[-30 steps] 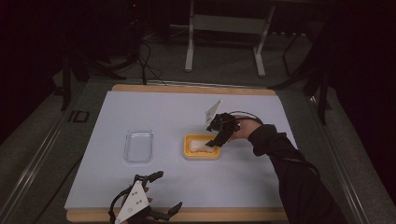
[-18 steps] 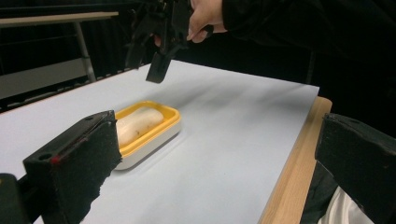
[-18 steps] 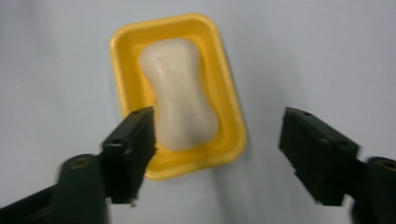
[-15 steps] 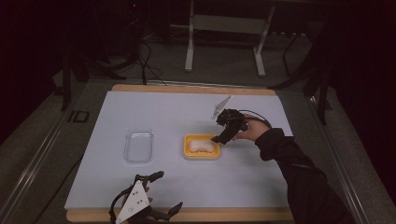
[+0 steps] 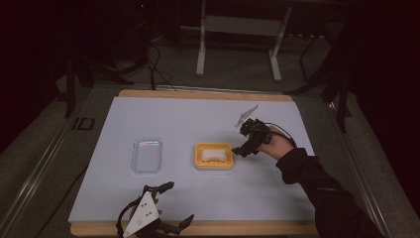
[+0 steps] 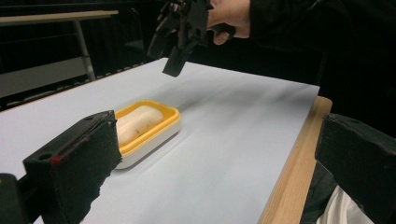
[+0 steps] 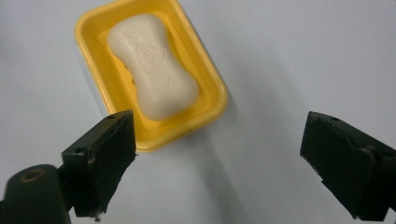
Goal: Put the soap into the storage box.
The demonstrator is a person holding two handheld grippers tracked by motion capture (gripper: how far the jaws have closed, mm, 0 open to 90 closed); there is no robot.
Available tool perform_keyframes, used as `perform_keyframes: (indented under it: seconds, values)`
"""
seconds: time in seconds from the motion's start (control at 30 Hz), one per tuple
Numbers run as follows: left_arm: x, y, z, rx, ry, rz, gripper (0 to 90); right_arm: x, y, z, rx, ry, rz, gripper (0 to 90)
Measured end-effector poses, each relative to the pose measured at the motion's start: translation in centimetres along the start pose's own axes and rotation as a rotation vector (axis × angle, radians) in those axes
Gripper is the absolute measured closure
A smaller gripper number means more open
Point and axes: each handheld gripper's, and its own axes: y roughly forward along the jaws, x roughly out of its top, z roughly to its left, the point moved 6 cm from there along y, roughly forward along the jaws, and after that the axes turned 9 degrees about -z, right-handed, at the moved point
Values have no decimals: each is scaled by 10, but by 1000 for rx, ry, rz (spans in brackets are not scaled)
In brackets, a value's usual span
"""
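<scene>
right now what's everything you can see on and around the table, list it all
soap dish: 1, yellow, middle of the mat, right of the clear lid
soap bar: 1, cream-white, lying in the soap dish
clear lid: 1, transparent, flat on the mat, left of the dish
mat: 1, pale blue-grey, covering the table top
table: 1, light wood edge showing around the mat
metal frame: 1, grey, on the floor beyond the table
cables: several, black, on the floor at far left
right claw: 1, black, open, held above the mat just right of the dish
left claw: 1, black, open, at the near table edge
</scene>
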Motion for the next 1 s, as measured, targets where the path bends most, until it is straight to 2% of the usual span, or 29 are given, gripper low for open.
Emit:
perform_keyframes:
  seconds: [0.1,0.17,0.23,0.27,0.4,0.53,0.6,0.77,1.0]
  values:
    - [0,0,0,1,-1,0,2,-6,-2,-1,-8,46,-10,92]
    - [0,0,0,2,0,0,2,-11,-2,-2,-39,54,-17,93]
    - [0,0,0,2,0,1,2,-14,-3,0,-38,64,-22,92]
    - [0,0,0,2,0,1,2,-15,-5,1,-62,71,-29,93]
    - [0,0,0,2,1,2,2,-19,-11,4,-79,133,-69,96]
    - [0,0,0,3,1,1,2,-26,-16,6,-114,152,-85,96]
    - [0,0,0,3,1,2,2,-29,-17,7,-113,157,-90,96]
    - [-1,0,-1,0,3,6,2,-43,-24,9,-144,200,-141,96]
    - [-1,0,0,3,2,6,2,-59,-37,12,-173,233,-196,96]
